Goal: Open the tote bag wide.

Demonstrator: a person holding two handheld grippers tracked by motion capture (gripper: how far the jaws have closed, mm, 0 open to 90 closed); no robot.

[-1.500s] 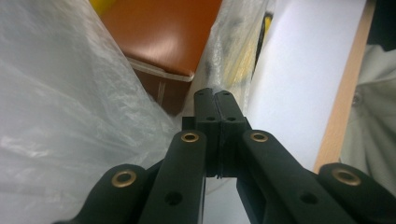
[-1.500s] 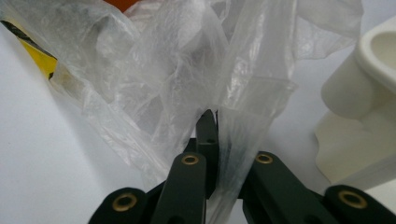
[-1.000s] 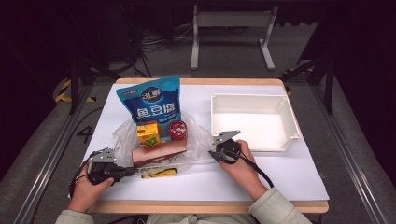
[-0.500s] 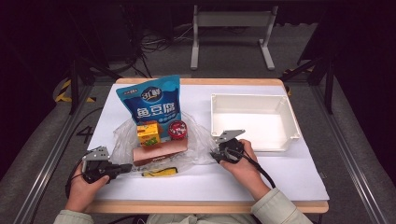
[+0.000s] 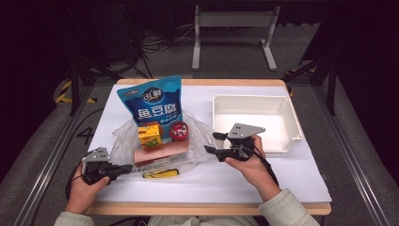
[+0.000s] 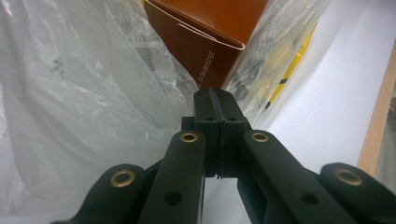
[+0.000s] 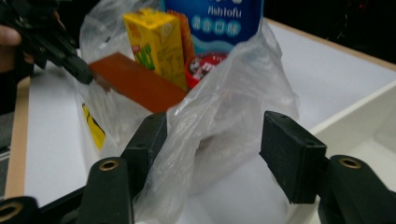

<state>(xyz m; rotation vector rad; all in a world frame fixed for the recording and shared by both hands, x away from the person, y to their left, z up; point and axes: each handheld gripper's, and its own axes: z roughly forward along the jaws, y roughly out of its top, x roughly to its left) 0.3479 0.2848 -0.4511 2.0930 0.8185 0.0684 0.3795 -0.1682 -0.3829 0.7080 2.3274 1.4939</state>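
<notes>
Pinching the plastic bag (image 6: 79, 107) at its near left, left gripper (image 6: 218, 100) clenched, seemingly on film, right gripper (image 7: 219, 149) spread around the bag's right side, brown box (image 5: 161, 149) inside.

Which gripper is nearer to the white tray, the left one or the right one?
The right. The right gripper is just left of the white tray, close to its front left corner. The left gripper is far to the left, at the clear plastic bag's front edge.
</notes>
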